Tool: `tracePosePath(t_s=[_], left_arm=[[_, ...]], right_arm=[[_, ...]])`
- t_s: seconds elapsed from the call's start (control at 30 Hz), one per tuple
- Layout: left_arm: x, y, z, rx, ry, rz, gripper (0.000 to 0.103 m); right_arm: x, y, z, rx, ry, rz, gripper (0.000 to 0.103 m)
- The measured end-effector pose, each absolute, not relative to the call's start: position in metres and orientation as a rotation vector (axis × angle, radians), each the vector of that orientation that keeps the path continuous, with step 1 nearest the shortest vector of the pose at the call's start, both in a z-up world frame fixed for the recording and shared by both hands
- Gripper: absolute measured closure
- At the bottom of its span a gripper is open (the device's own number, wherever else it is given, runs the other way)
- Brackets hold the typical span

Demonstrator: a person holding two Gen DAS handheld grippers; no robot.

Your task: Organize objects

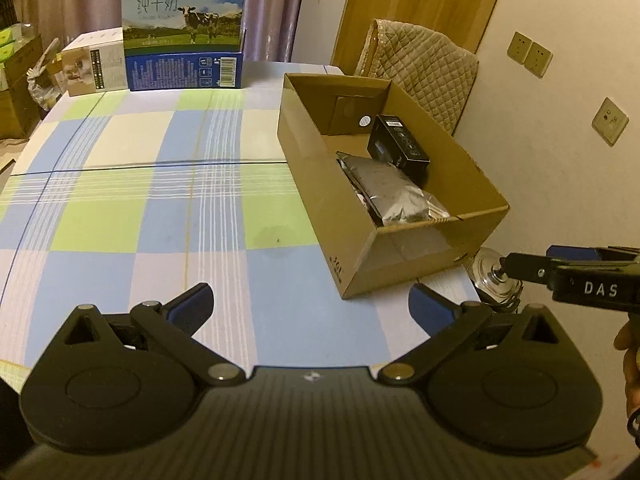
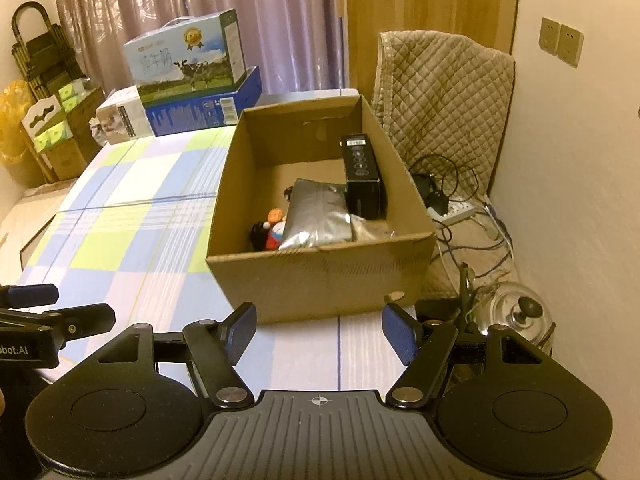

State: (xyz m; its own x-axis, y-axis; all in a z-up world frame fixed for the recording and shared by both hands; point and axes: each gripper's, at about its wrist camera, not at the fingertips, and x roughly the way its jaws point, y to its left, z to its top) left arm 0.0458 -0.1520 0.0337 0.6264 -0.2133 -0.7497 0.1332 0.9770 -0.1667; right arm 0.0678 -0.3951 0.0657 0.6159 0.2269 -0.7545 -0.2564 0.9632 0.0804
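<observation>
An open cardboard box point(image 1: 420, 248) point(image 2: 320, 276) stands on the right part of the checked tablecloth point(image 1: 160, 200) point(image 2: 132, 240). Inside lie a silver foil pouch point(image 1: 390, 192) point(image 2: 316, 216), a black carton point(image 1: 400, 146) point(image 2: 362, 176) and a small red and orange toy point(image 2: 272, 232). My left gripper point(image 1: 312, 306) hovers over the cloth left of the box, jaws wide open and empty. My right gripper point(image 2: 318, 332) sits before the box's near wall, open with nothing between its fingers. Each gripper shows in the other's view, the right one point(image 1: 560, 272) at the right edge and the left one point(image 2: 48, 308) at the left edge.
Milk cartons point(image 1: 184, 8) point(image 2: 188, 56) on a blue box and a white carton point(image 1: 96, 64) stand at the table's far end. A quilt-covered chair point(image 1: 424, 68) point(image 2: 444, 104), cables, a power strip point(image 2: 456, 212) and a metal kettle point(image 2: 516, 312) sit right of the table.
</observation>
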Motion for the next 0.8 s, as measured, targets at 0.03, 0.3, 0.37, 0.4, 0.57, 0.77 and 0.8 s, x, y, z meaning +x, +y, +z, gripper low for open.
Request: tracePosePath(t_s=[0.03, 0.3, 0.37, 0.4, 0.57, 0.77, 0.8], left_arm=[[0.043, -0.153, 0.034, -0.094, 0.874, -0.196, 0.001], [0.033, -0.156, 0.031, -0.073, 0.885, -0.184, 0.001], [0.032, -0.156, 0.031, -0.071, 0.883, -0.187, 0.001], [0.031, -0.157, 0.031, -0.069, 0.88, -0.187, 0.001], [0.031, -0.159, 0.032, -0.064, 0.875, -0.189, 0.001], [0.03, -0.159, 0.032, -0.068, 0.873, -0.188, 0.001], [0.03, -0.159, 0.032, -0.066, 0.872, -0.187, 0.001]], right_arm=[[0.066, -0.394, 0.065, -0.031, 0.865, 0.278, 0.036], [0.051, -0.39, 0.065, -0.017, 0.868, 0.287, 0.036], [0.05, -0.39, 0.065, -0.017, 0.868, 0.286, 0.036], [0.049, -0.39, 0.065, -0.015, 0.869, 0.287, 0.036], [0.047, -0.39, 0.066, -0.012, 0.87, 0.286, 0.036], [0.045, -0.389, 0.068, -0.011, 0.876, 0.29, 0.036], [0.045, -0.389, 0.068, -0.012, 0.876, 0.293, 0.036]])
